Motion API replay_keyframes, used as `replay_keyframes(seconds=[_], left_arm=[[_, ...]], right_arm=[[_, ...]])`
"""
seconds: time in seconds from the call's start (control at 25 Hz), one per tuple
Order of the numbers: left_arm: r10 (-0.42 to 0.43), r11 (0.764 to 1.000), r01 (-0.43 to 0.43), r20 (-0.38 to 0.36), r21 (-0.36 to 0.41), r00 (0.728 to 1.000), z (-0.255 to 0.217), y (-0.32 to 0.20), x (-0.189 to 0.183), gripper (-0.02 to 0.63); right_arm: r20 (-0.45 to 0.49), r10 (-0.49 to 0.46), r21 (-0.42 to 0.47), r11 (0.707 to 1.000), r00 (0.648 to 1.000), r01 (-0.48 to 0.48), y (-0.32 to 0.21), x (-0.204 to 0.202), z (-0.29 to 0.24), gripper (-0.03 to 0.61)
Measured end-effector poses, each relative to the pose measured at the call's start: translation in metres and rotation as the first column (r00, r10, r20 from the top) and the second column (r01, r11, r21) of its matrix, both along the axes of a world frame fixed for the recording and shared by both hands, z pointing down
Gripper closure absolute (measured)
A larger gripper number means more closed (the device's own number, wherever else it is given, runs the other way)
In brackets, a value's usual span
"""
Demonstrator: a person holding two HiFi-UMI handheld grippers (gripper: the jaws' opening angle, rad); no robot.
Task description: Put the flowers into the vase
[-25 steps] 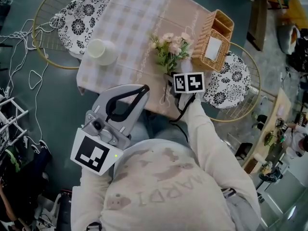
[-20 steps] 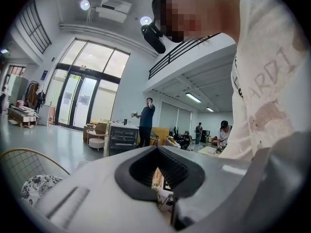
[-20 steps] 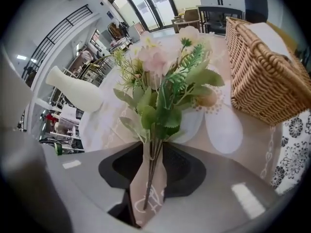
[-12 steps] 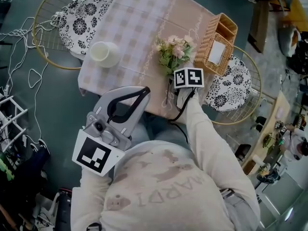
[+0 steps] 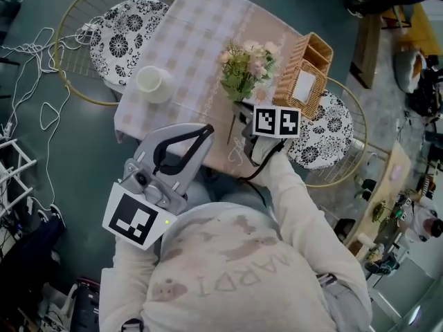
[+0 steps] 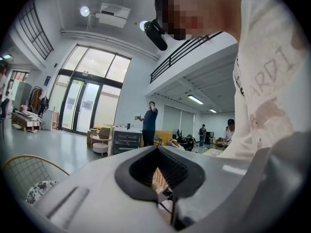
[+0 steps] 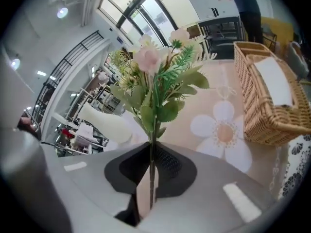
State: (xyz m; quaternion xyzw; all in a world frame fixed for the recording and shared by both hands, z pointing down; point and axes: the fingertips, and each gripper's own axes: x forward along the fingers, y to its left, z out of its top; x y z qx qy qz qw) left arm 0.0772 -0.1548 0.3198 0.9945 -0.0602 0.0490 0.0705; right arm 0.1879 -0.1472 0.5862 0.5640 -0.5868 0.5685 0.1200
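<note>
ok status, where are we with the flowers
Right tongs shut on the flowers by the stem. Left tongs shut, empty, near the body. Vase on the table, left of the flowers, nothing between them.

- From the head view, the jaws of my right gripper (image 5: 243, 126) sit under its marker cube (image 5: 277, 121), so the grip cannot be seen from there.
- The low end of the flowers (image 5: 248, 66) goes down between those jaws in the right gripper view and is lost to sight.
- The vase (image 7: 99, 118) shows only in part there, behind leaves and the gripper body; its mouth is hidden.
- The basket (image 7: 269, 106) is cut by the right edge, and I cannot name the white thing inside it.
- Through my left gripper (image 6: 158, 152) only a thin strip of the table (image 6: 158, 178) shows.
- The people (image 6: 149, 123) far in the room are too small to tell more.
</note>
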Motion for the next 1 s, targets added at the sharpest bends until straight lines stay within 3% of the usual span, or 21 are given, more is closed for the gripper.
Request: replay_keyframes(seconds=[0.2, 0.4, 0.52, 0.68, 0.92, 1.0], left_arm=[[-0.028, 0.999, 0.029, -0.024, 0.032, 0.999, -0.015, -0.001, -0.007, 0.614], [-0.063, 0.996, 0.065, -0.026, 0.064, 0.998, -0.026, 0.0, -0.02, 0.613], [-0.094, 0.993, 0.095, -0.026, 0.074, 0.995, -0.029, 0.0, -0.031, 0.613], [-0.15, 0.985, 0.152, -0.027, 0.083, 0.988, -0.032, -0.004, -0.045, 0.614], [-0.221, 0.971, 0.221, -0.007, 0.093, 0.975, -0.029, -0.011, -0.07, 0.614], [-0.245, 0.965, 0.244, -0.007, 0.092, 0.97, -0.028, -0.015, -0.078, 0.613]], right_arm=[[-0.017, -0.05, 0.217, 0.975, 0.999, 0.053, -0.042, -0.015, -0.068, 0.531], [-0.085, -0.125, 0.426, 0.892, 0.989, 0.149, -0.077, -0.041, -0.138, 0.531], [-0.149, -0.164, 0.536, 0.815, 0.975, 0.219, -0.094, -0.061, -0.177, 0.531], [-0.231, -0.197, 0.664, 0.684, 0.953, 0.303, -0.117, -0.088, -0.223, 0.531], [-0.301, -0.188, 0.785, 0.508, 0.935, 0.355, -0.14, -0.123, -0.264, 0.531], [-0.312, -0.179, 0.81, 0.463, 0.933, 0.36, -0.147, -0.132, -0.271, 0.531]])
